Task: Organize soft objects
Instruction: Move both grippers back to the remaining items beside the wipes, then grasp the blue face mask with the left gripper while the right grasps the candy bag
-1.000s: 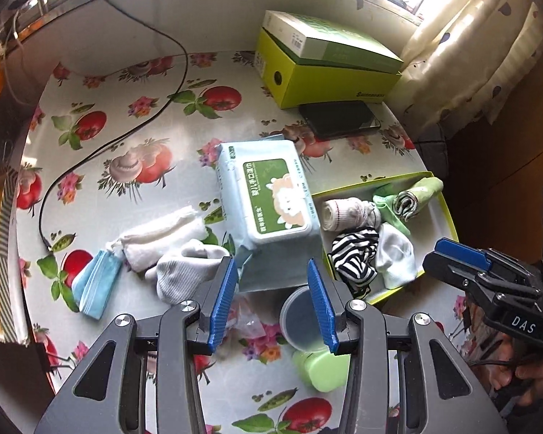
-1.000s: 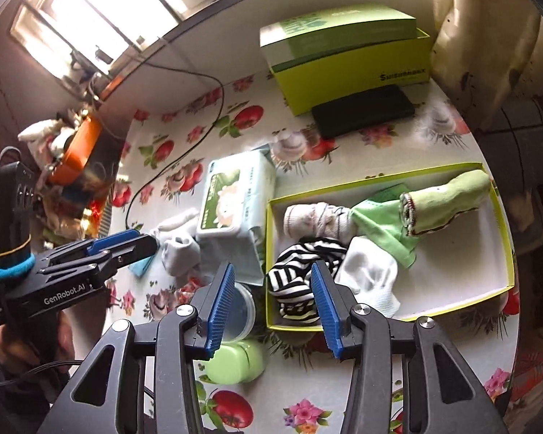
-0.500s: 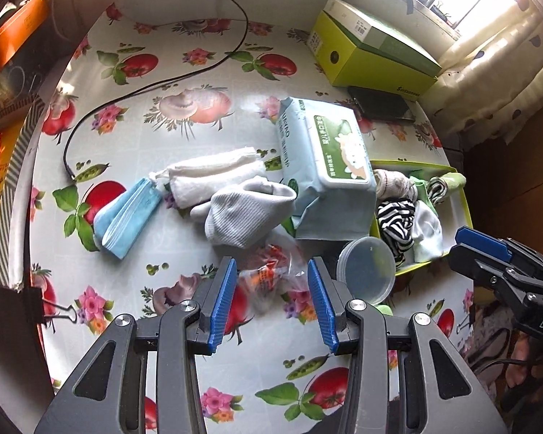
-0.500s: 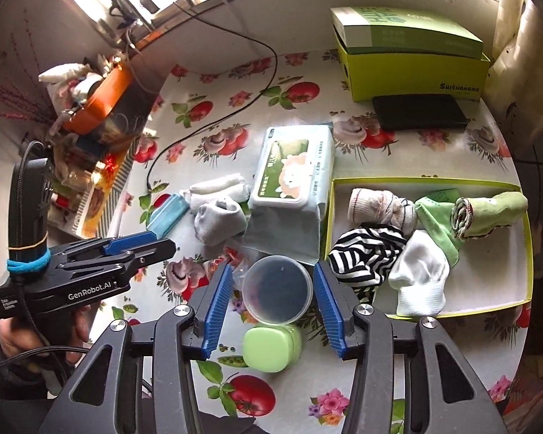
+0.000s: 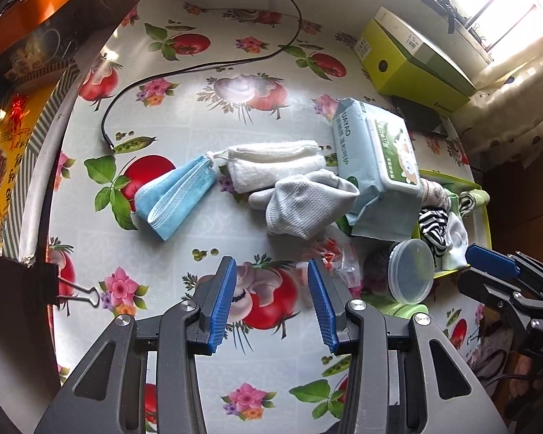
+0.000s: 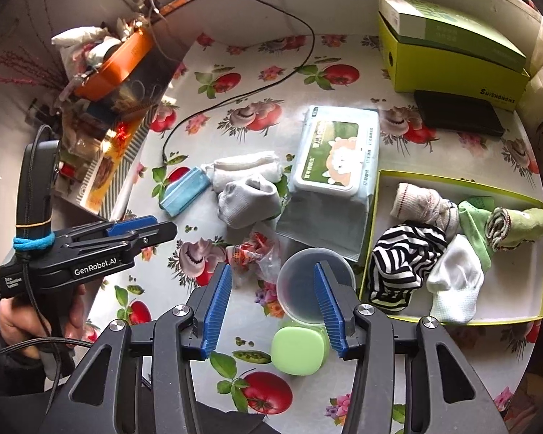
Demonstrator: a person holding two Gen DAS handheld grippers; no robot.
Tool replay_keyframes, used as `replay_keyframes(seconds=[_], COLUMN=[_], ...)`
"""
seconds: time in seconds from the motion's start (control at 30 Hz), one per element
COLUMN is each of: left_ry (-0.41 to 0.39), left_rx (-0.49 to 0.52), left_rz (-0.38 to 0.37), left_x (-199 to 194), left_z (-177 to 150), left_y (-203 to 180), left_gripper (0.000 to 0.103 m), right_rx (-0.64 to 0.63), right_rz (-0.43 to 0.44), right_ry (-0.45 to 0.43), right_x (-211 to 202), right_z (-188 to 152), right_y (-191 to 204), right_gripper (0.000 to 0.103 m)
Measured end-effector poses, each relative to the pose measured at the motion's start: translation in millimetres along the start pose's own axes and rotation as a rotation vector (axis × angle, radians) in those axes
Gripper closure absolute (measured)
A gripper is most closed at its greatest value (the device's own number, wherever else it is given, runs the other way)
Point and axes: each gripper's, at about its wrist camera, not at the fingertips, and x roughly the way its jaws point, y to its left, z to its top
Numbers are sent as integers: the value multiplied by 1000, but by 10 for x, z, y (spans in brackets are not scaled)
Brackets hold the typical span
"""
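A grey sock (image 5: 304, 204) (image 6: 248, 200), a folded white towel (image 5: 275, 164) (image 6: 242, 168) and a blue face mask (image 5: 173, 195) (image 6: 184, 191) lie loose on the tomato-print tablecloth. A yellow-green tray (image 6: 373, 224) (image 5: 487, 217) holds a striped sock (image 6: 402, 256), a white sock (image 6: 456, 282), a beige sock roll (image 6: 420, 202) and green cloths (image 6: 517, 222). My left gripper (image 5: 271, 300) is open and empty, hovering near the table's front, short of the grey sock. My right gripper (image 6: 271, 307) is open and empty above a clear plastic cup (image 6: 309, 284).
A wet-wipes pack (image 5: 376, 159) (image 6: 333, 166) lies between the loose items and the tray. A crumpled wrapper (image 6: 255, 253), a green lidded box (image 6: 300, 350), a yellow-green carton (image 6: 452, 47), a black case (image 6: 456, 114) and a black cable (image 5: 184, 72) are also on the table.
My left gripper has swung left and back from the tray, so the mask, towel and grey sock now lie ahead of it. My right gripper has drawn back from the tray to over the cup.
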Motion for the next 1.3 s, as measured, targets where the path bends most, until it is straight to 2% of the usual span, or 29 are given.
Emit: replay_keyframes(seconds=[0.23,0.43,0.63,0.77,0.93,1.07,1.13,1.17,1.3], left_ry=[-23,-33,-35,-22,-7,11,19,23,37], left_rx=[-74,-99,-66,-26,12,35,42,44,49], left_rz=[31,51,52,50,40,32,33,33,28], left_x=[-36,12,151,279,414,517,569,592,661], left_z=[76,167,301,401,498,527,528,531,528], left_y=[405,716,871,905,903,890,884,885,877], left_gripper=[61,61,61,56,56,56,56,56,56], right_rx=[-95,-174,-217,-241,-270,-304,-322,-325,-301], right_rz=[3,-36,-98,-139,-192,-210,-215,-215,-179], right_ry=[87,163,253,308,365,378,374,375,360], right_x=[410,780,1149,1349,1546,1612,1618,1628,1579], right_z=[110,182,238,253,242,222,214,213,206], right_y=[275,485,575,607,635,668,675,677,622], right_gripper=[56,53,52,52,51,51,59,70,72])
